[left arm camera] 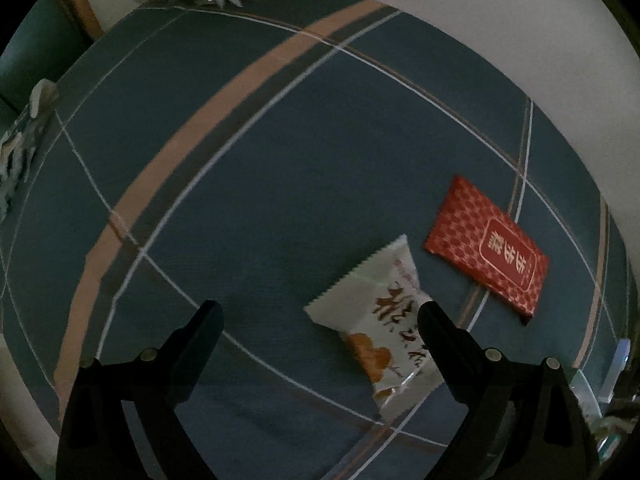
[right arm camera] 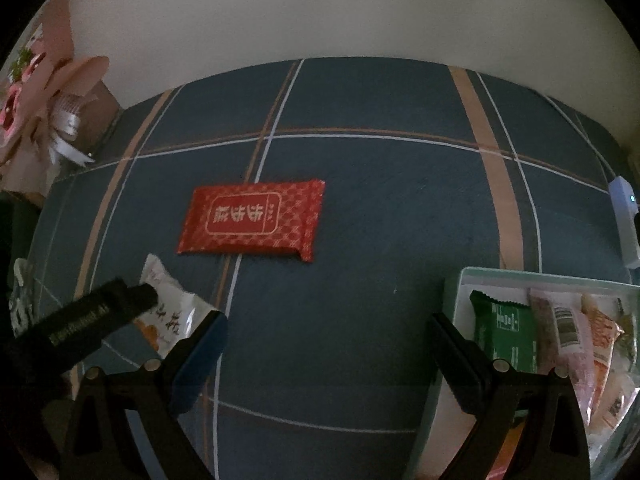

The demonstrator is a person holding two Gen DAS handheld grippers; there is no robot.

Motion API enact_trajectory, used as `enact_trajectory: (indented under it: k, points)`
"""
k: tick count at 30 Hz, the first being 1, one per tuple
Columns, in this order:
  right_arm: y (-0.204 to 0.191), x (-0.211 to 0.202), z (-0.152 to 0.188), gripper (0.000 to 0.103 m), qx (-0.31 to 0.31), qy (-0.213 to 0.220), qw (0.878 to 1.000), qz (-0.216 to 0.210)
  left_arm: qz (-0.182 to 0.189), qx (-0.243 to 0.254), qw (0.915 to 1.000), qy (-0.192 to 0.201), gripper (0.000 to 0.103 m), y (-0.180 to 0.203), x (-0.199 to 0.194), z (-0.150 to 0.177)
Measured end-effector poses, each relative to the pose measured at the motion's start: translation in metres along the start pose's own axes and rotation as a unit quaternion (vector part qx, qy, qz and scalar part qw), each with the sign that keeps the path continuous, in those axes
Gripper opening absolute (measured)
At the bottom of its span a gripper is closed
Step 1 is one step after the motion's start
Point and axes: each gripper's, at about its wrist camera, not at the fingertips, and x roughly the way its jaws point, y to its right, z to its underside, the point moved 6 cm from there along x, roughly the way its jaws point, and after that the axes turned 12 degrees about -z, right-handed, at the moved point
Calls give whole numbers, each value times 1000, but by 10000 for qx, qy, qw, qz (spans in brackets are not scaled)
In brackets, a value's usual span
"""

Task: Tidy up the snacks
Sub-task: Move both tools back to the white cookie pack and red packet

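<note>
The left tongs point(left arm camera: 320, 312) stand spread wide and empty over the blue plaid cloth point(left arm camera: 248, 184), one finger point(left arm camera: 436, 328) lying across the edge of a white snack packet point(left arm camera: 376, 312) that rests flat on the cloth; whether it touches the packet cannot be told. The right tongs point(right arm camera: 328, 324) are likewise spread and grasp nothing, hanging above bare cloth between that white packet and a pale tray point(right arm camera: 460, 280) at the right that holds a green packet point(right arm camera: 508, 336) and several other wrapped snacks. Beyond both tongs a red packet point(right arm camera: 252, 220) lies flat on the cloth, near the white one but apart from it.
</note>
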Motion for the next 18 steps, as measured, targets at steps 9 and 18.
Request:
enact_trajectory:
  k: [9, 18]
  points:
    - [9, 8, -5, 100, 69, 55, 9999, 99, 351, 12, 9994, -30, 80, 20, -2, 3]
    - [9, 12, -6, 100, 41, 50, 9999, 131, 508, 134, 9986, -5, 68, 36, -7, 5]
